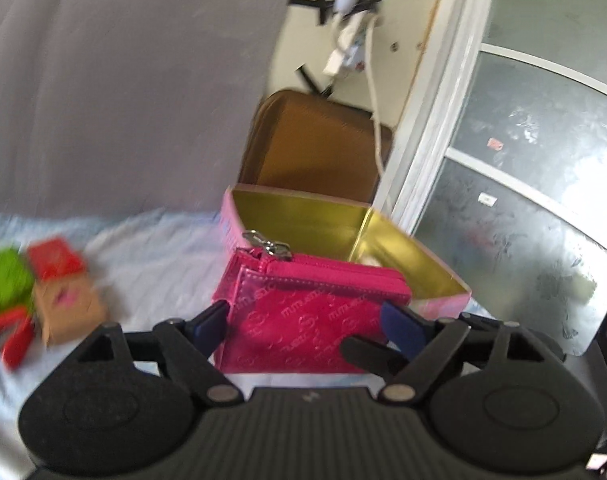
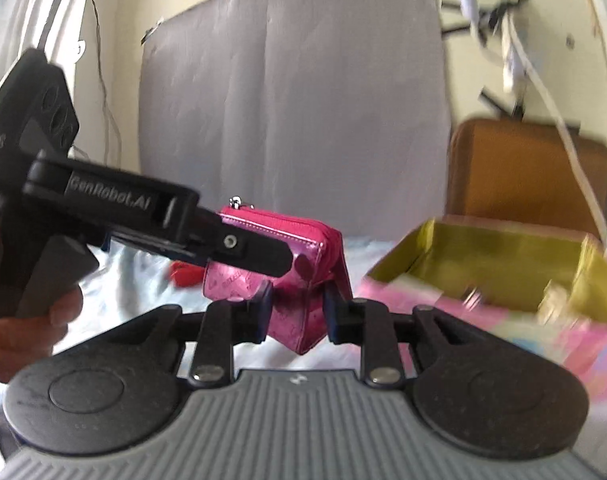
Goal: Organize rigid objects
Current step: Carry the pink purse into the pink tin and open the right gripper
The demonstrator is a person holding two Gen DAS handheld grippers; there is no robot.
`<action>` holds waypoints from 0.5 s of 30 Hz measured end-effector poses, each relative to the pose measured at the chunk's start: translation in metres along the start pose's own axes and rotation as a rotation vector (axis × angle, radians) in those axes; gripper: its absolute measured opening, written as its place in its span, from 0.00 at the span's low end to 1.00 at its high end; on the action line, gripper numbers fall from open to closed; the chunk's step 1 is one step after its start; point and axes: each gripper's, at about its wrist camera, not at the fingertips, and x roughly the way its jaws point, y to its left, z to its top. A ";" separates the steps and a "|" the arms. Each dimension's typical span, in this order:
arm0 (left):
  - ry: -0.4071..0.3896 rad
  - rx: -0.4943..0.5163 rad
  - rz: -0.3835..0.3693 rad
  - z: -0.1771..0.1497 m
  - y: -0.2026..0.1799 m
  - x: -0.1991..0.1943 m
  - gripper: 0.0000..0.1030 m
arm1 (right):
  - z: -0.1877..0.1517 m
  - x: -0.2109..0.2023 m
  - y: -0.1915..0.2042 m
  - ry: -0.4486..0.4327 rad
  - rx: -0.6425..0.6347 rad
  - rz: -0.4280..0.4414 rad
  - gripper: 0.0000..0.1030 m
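A glossy pink zip wallet hangs upright above the pale sheet. My left gripper spans its width, one blue pad on each side edge, shut on it. In the right wrist view the same wallet has its lower corner pinched between the pads of my right gripper, which is also shut on it. One of the left gripper's fingers lies across the wallet's face, coming in from the left. Just behind and to the right stands an open pink tin with a gold lining.
On the sheet at the left lie a red box, a green one and a brown one. A grey padded panel, a brown case and a hanging white cable stand behind. A hand grips the left tool.
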 end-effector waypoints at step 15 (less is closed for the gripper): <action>0.038 0.073 -0.073 0.040 -0.055 0.123 0.94 | 0.007 0.019 -0.104 -0.035 0.014 -0.240 0.28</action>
